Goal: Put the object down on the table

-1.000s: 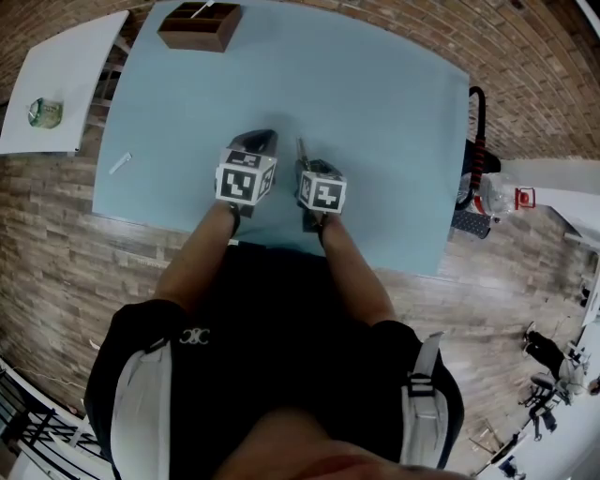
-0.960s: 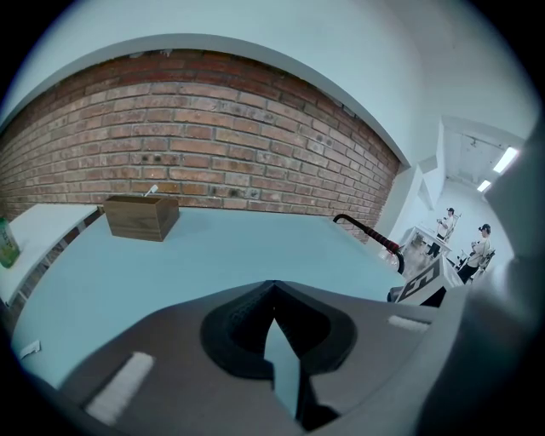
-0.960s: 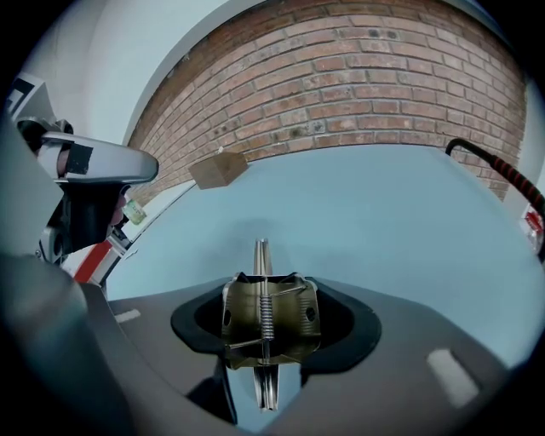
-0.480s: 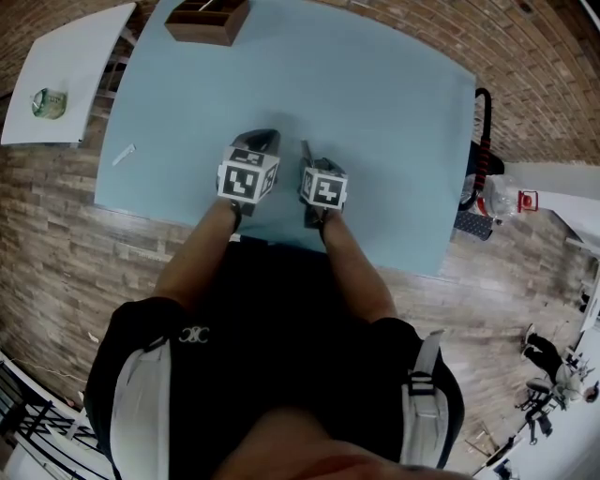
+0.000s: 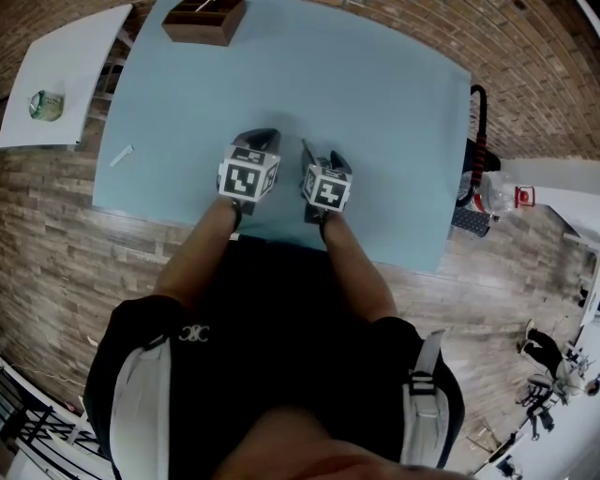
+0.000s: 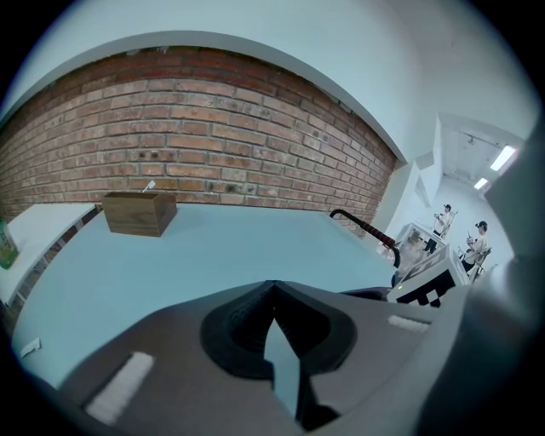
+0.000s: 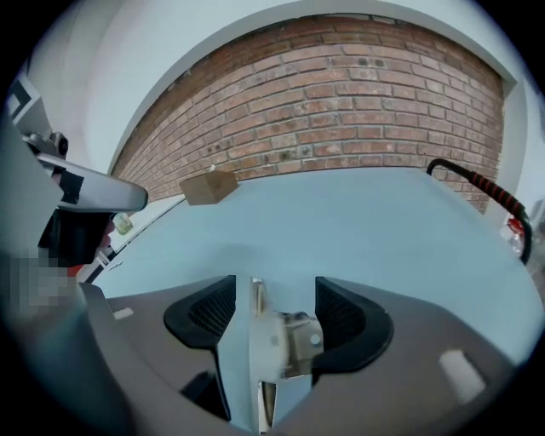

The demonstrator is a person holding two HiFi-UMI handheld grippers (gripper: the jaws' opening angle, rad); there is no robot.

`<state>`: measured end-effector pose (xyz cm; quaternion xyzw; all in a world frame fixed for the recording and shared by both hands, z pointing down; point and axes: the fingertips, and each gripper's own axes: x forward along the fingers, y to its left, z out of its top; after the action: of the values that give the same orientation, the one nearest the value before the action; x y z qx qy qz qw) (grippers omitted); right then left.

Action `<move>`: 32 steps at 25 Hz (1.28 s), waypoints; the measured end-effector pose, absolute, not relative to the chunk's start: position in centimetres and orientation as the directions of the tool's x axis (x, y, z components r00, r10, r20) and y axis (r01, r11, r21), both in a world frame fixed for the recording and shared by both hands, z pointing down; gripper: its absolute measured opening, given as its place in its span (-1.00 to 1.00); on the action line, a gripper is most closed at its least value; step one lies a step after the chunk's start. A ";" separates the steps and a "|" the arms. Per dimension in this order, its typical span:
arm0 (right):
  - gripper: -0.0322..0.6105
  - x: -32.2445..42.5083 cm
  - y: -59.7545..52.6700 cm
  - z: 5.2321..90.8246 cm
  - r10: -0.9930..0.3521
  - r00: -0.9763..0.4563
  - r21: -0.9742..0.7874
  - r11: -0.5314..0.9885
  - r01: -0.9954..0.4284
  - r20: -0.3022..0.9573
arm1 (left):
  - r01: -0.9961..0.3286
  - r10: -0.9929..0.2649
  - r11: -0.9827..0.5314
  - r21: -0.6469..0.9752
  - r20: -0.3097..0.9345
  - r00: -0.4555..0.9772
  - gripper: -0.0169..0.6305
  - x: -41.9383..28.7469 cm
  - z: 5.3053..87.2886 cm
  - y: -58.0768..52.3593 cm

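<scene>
A small silvery metal object (image 7: 277,345), a thin upright strip with a bracket on its right side, stands between the jaws of my right gripper (image 7: 274,294). Those jaws are opening. The left pad (image 7: 211,312) stands apart from the strip, and the bracket lies against the right pad (image 7: 342,317). In the head view the object (image 5: 305,150) shows as a thin sliver ahead of the right gripper (image 5: 319,165), low over the light blue table (image 5: 375,94). My left gripper (image 5: 259,142) rests beside it, its jaw tips (image 6: 272,288) closed together on nothing.
A brown wooden box (image 5: 202,21) stands at the table's far left edge. A small white scrap (image 5: 120,157) lies near the left edge. A black and red handle (image 5: 478,131) hangs off the right side. A white side table (image 5: 66,75) carries a green can (image 5: 45,106).
The right gripper's jaws have spread a little wider around the metal object. Both grippers stay in nearly the same place near the table's front edge.
</scene>
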<state>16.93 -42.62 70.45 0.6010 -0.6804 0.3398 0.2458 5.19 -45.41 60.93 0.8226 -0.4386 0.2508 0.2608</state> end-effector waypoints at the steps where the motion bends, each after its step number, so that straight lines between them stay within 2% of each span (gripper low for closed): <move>1: 0.04 17.2 -42.7 70.1 -0.660 -0.149 -0.163 0.041 -0.986 0.737 | -0.851 -0.590 -0.481 0.210 0.640 0.491 -0.95 5.2 60.9 -45.4; 5: -0.07 17.5 -43.3 68.3 -0.708 -0.134 -0.164 0.025 -0.986 0.694 | -0.846 -0.588 -0.491 0.210 0.637 0.499 -0.95 5.5 60.7 -45.4; 14: -0.83 19.5 -44.3 62.7 -0.806 -0.046 -0.146 -0.050 -0.988 0.590 | -0.830 -0.590 -0.517 0.208 0.616 0.522 -0.95 6.4 59.7 -45.6; 23: -0.86 19.8 -45.8 55.3 -0.905 -0.060 -0.163 -0.011 -0.987 0.420 | -0.835 -0.651 -0.530 0.144 0.562 0.510 -0.95 7.3 56.8 -46.4; 32: -0.86 20.3 -45.8 52.7 -0.930 -0.056 -0.161 -0.003 -0.987 0.362 | -0.836 -0.692 -0.535 0.124 0.503 0.518 -0.95 7.6 54.3 -47.4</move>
<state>20.30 -45.82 52.71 0.6828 -0.7021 0.1879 0.0751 7.60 -47.42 54.34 0.8527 -0.4481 0.2011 0.1782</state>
